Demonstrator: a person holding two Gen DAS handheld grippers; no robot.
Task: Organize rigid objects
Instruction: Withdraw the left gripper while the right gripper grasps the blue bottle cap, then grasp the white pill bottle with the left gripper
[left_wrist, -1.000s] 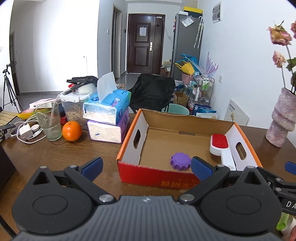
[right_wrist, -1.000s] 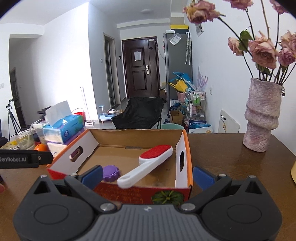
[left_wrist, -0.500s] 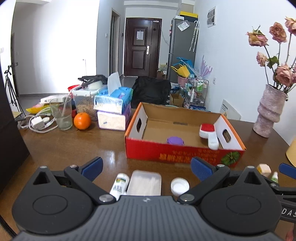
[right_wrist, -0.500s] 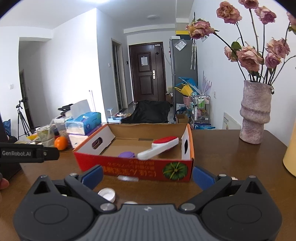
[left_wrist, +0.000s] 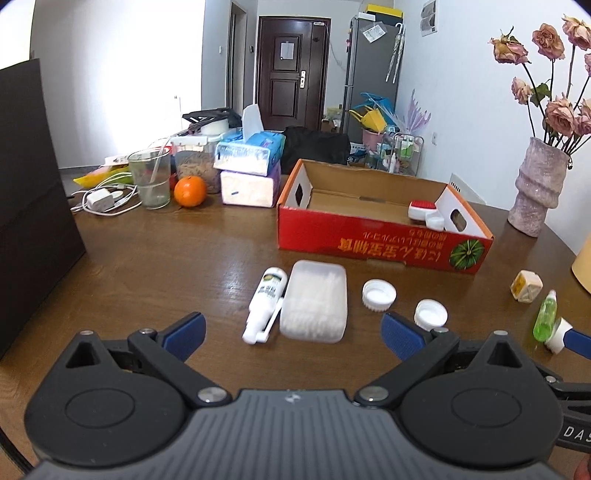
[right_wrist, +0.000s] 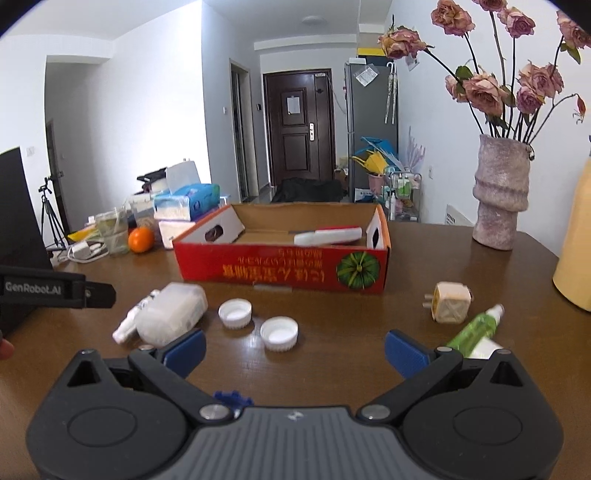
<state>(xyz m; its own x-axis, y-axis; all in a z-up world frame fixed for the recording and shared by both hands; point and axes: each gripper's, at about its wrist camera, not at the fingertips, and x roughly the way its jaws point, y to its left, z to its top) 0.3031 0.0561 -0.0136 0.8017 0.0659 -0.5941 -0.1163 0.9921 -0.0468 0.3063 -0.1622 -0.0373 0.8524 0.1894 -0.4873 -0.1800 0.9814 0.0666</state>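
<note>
A red cardboard box (left_wrist: 373, 242) (right_wrist: 280, 267) stands on the brown table with a red-and-white brush (left_wrist: 424, 212) (right_wrist: 328, 235) inside. In front of it lie a white bottle (left_wrist: 266, 302) (right_wrist: 135, 319), a clear swab case (left_wrist: 314, 301) (right_wrist: 173, 314), two white caps (left_wrist: 379, 294) (left_wrist: 430, 315) (right_wrist: 235, 313) (right_wrist: 279, 333), a cream plug cube (left_wrist: 526, 287) (right_wrist: 450, 302) and a green bottle (left_wrist: 546, 315) (right_wrist: 474, 326). My left gripper (left_wrist: 291, 334) is open, held back from the bottle and case. My right gripper (right_wrist: 293, 349) is open, just short of the nearer cap. A blue toothed piece (right_wrist: 232, 399) peeks below it.
At the back left are tissue boxes (left_wrist: 251, 168), an orange (left_wrist: 190, 191), a glass (left_wrist: 150, 178) and a charger with cables (left_wrist: 99, 200). A pink vase of dried roses (right_wrist: 500, 192) stands at the back right, a yellow object (right_wrist: 576, 251) at the right edge, a dark panel (left_wrist: 33, 206) at the left.
Both grippers have pulled back from over the box toward the table's near edge. The loose items in front of the box have come into view. Both stay open.
</note>
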